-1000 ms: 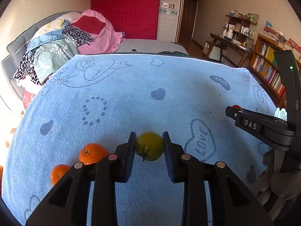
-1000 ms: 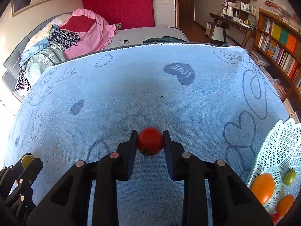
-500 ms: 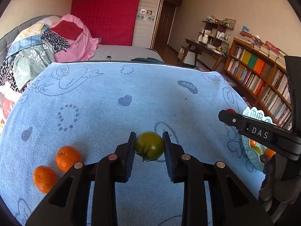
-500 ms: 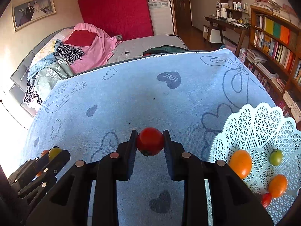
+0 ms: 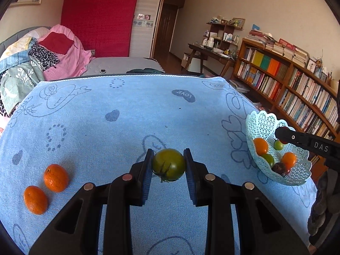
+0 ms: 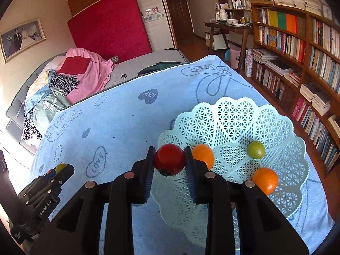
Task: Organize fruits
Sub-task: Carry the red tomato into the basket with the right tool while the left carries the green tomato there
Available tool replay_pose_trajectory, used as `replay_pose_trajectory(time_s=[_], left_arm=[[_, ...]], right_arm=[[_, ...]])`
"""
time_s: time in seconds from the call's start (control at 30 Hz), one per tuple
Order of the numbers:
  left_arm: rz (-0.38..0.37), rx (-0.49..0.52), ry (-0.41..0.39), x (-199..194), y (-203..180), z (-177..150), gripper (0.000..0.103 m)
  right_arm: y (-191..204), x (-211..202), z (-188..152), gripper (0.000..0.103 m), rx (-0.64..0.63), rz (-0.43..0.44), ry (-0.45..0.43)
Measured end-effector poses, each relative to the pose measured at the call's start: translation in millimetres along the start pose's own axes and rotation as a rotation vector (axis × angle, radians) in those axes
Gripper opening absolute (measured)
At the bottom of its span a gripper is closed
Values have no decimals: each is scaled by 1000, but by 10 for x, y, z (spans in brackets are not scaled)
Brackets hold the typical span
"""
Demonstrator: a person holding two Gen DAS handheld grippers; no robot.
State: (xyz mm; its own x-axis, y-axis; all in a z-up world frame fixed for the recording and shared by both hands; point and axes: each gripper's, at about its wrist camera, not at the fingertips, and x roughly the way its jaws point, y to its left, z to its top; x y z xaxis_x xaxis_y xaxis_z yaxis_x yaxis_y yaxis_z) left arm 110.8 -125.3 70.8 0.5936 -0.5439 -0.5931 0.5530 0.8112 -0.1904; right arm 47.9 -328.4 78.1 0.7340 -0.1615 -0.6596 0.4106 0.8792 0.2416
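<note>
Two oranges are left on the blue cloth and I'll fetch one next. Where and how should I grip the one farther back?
Grip the farther orange across its narrower middle, coming down from above. It lies apart from the nearer orange, and its long axis leans toward the back, so the fingers close on its open left and right flanks.

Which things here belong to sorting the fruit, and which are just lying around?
Part of the job:
green tomato in the left tool
red tomato in the right tool
basket
two oranges on the cloth

Just lying about:
clothes pile
bookshelf
desk
</note>
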Motion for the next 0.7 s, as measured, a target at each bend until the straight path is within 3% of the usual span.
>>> replay_pose_trajectory(time_s=[0.17, 0.7], left_arm=[[-60, -4, -22, -79, -23, 21, 29], [-80, 121, -18, -152, -513, -80, 29]], right_arm=[[-363, -159, -128, 28, 54, -42, -4], [-949, -407, -269, 28, 150, -89, -39]])
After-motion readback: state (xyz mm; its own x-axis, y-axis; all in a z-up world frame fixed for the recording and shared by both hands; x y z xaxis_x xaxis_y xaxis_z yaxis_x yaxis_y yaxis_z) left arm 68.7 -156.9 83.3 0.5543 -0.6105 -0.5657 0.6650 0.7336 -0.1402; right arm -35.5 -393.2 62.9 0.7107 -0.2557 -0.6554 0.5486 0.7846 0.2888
